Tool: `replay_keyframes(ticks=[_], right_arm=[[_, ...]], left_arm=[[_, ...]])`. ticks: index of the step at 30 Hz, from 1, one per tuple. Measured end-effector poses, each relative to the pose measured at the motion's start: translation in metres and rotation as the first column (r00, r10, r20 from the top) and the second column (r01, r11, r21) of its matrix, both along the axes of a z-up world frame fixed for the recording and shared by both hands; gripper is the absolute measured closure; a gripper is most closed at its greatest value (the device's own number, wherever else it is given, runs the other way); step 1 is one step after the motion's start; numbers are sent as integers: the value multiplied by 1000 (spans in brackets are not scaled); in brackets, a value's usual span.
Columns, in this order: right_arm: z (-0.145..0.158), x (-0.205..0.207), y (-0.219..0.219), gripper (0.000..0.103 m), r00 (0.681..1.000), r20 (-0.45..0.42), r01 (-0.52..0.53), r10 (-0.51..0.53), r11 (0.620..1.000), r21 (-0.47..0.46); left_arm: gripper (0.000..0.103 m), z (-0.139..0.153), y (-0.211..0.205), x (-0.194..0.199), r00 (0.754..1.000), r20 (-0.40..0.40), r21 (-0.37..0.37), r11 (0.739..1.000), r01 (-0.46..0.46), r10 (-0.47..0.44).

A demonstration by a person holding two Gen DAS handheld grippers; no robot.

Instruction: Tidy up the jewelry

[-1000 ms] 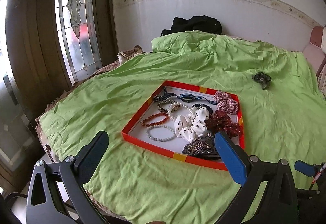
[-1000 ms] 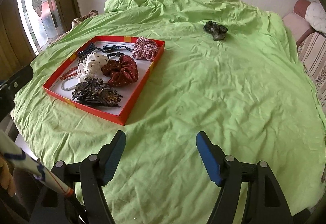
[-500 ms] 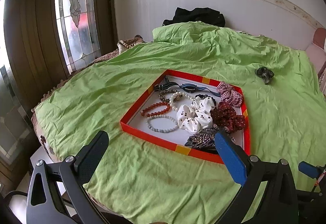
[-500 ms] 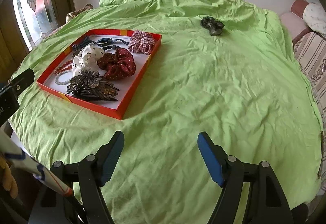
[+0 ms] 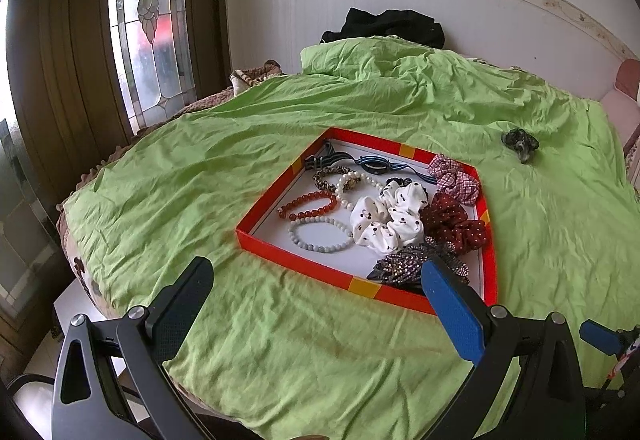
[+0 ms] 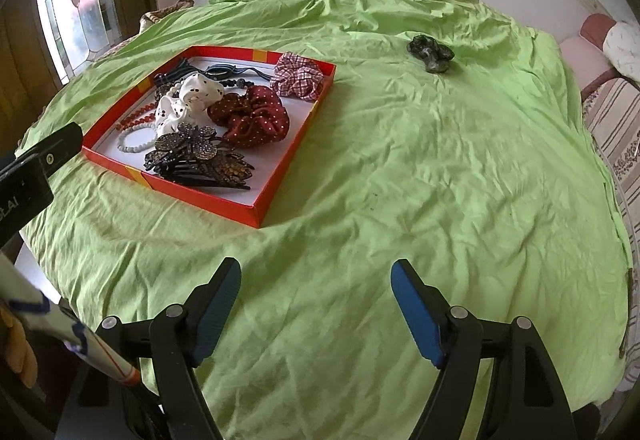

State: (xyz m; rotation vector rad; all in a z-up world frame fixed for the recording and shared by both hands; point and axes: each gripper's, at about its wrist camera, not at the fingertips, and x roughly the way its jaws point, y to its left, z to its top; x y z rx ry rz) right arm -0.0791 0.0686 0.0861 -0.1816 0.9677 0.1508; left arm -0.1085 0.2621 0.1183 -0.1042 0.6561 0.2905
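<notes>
A red-rimmed tray [image 5: 316, 268] [image 6: 280, 176] lies on the green cover. It holds bead bracelets [image 5: 308, 205], a white dotted scrunchie [image 5: 386, 222] [image 6: 188, 102], a dark red scrunchie [image 5: 454, 222] [image 6: 252, 116], a checked scrunchie [image 5: 454, 178] [image 6: 298, 76], a blue headband [image 5: 372, 165] and beaded hair clips [image 5: 408, 264] [image 6: 200, 160]. A dark scrunchie [image 5: 520, 142] [image 6: 430, 54] lies alone on the cover, far right of the tray. My left gripper [image 5: 320, 304] is open and empty, just short of the tray's near edge. My right gripper [image 6: 316, 304] is open and empty, over bare cover right of the tray.
The round green-covered surface [image 6: 440, 160] falls away at its edges. A black garment [image 5: 392, 25] lies at the back against the wall. A stained-glass window [image 5: 148, 12] stands at the left. A striped cushion [image 6: 618, 136] is at the right edge.
Both grippers have pulled back and risen slightly, so the tray and dark scrunchie sit a little farther off. Both stay open and empty.
</notes>
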Motion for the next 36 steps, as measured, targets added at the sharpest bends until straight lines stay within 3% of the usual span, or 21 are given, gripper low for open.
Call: replay_keyframes(ticks=[36], right_arm=[[-6, 5, -4, 20, 999, -38, -2, 4, 999, 43]], left_arm=[[0, -2, -7, 5, 998, -62, -35, 999, -1, -2]])
